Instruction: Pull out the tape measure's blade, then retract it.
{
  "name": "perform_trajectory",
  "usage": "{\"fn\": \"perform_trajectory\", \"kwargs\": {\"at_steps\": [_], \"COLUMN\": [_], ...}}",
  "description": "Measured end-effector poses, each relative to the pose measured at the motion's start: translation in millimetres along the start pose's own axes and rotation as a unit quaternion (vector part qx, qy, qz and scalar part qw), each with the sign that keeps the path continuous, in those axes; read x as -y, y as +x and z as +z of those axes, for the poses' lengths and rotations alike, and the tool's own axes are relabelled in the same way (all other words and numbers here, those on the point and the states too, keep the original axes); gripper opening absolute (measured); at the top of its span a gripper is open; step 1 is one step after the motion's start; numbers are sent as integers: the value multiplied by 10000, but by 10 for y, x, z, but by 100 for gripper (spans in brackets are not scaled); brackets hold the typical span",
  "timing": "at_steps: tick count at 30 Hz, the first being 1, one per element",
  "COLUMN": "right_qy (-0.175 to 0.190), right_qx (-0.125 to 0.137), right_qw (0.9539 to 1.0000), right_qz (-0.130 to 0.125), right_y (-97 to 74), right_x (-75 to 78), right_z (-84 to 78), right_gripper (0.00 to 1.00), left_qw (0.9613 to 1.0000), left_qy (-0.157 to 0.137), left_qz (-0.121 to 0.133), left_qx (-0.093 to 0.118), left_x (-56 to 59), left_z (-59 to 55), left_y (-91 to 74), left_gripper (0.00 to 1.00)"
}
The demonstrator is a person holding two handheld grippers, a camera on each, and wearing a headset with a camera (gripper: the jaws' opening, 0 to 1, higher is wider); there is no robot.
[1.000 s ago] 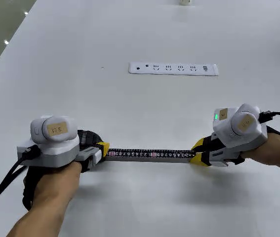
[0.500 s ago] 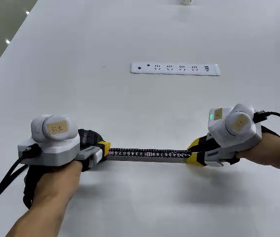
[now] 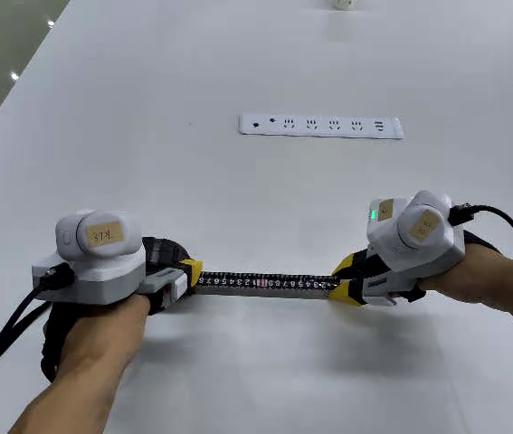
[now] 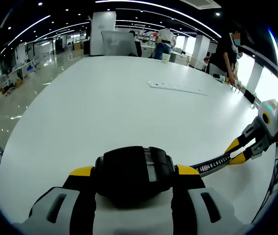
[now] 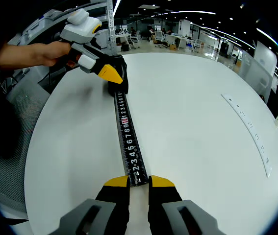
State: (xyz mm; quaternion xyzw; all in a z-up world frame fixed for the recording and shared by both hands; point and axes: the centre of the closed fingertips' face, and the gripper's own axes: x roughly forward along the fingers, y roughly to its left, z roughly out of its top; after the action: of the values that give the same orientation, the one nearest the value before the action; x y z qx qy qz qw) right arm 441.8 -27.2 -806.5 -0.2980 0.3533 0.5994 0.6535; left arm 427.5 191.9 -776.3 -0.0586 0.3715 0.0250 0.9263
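Over the wide white workbench [image 3: 238,72], the left gripper [image 3: 182,277] clamps the chunky black tape-measure case [image 4: 134,171] — rigid, likely a sure hold. Its thin black numbered blade [image 5: 126,132], probably springy and slick, runs to the right gripper [image 5: 139,183], which pinches its end.

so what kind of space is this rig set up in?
Most likely an open-plan office rather than a lab. The work is on a large white table with a flat white power strip. Beyond it are rows of desks under long ceiling light strips, and people stand at the far end.
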Motion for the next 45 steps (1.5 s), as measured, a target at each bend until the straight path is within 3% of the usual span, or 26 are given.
{"fn": "perform_trajectory", "kwargs": {"at_steps": [45], "right_qy": [-80], "right_qx": [146], "right_qw": [9998], "right_qz": [78], "right_y": [292], "right_x": [-96], "right_z": [410], "right_gripper": [10], "left_qw": [10000], "left_qy": [-60], "left_qz": [-64], "left_qx": [-46], "left_x": [-21], "left_z": [15], "left_y": [7], "left_gripper": [58]}}
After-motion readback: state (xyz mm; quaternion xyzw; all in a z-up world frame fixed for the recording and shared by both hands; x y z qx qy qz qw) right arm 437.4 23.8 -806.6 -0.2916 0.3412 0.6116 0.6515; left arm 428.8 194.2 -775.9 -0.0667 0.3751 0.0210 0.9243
